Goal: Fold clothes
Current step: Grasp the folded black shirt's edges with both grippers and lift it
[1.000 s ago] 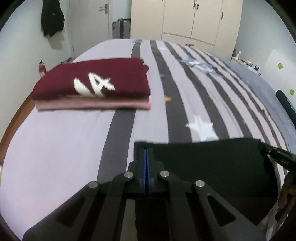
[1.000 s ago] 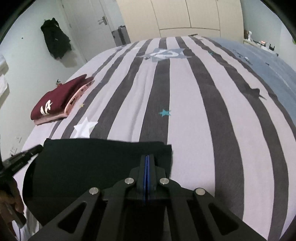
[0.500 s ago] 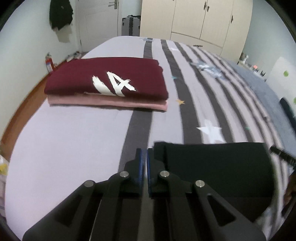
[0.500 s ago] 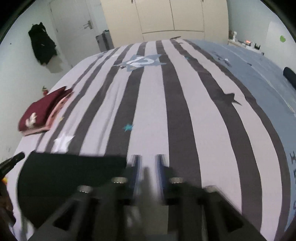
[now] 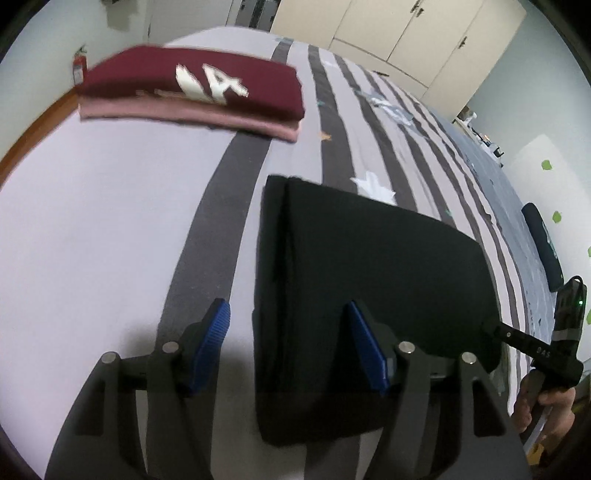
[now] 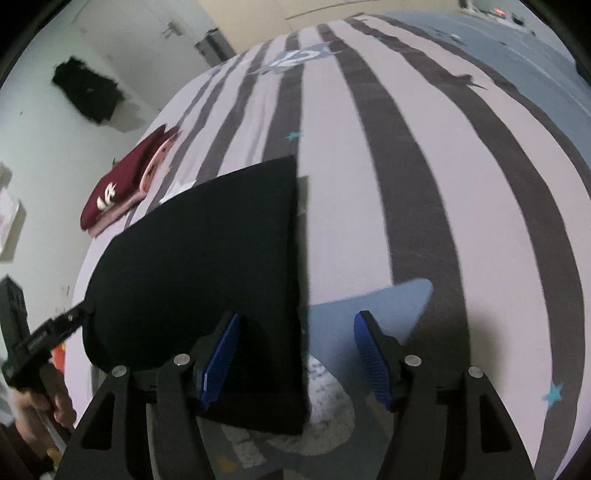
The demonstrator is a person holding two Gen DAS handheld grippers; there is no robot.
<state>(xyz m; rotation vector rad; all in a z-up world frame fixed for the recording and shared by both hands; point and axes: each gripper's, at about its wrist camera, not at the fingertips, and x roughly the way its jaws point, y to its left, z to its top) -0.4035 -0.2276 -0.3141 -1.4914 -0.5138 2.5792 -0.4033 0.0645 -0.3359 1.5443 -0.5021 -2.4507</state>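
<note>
A folded black garment (image 5: 369,280) lies flat on the striped bed; it also shows in the right wrist view (image 6: 207,266). My left gripper (image 5: 288,343) is open and empty, its jaws straddling the garment's left edge from above. My right gripper (image 6: 295,354) is open and empty over the garment's right edge. A stack of a folded maroon shirt (image 5: 192,85) on a pink one (image 5: 184,118) lies farther back on the left; the stack also shows in the right wrist view (image 6: 125,184).
The bed (image 6: 406,166) has grey and lilac stripes with star prints. Its left edge and wooden floor (image 5: 33,125) are near the stack. Wardrobes (image 5: 406,33) stand beyond the bed. A dark pillow (image 5: 543,243) lies at the right.
Both grippers have opened and let go of the black garment, which now lies folded on the bed. Both have pulled back and lifted a little.
</note>
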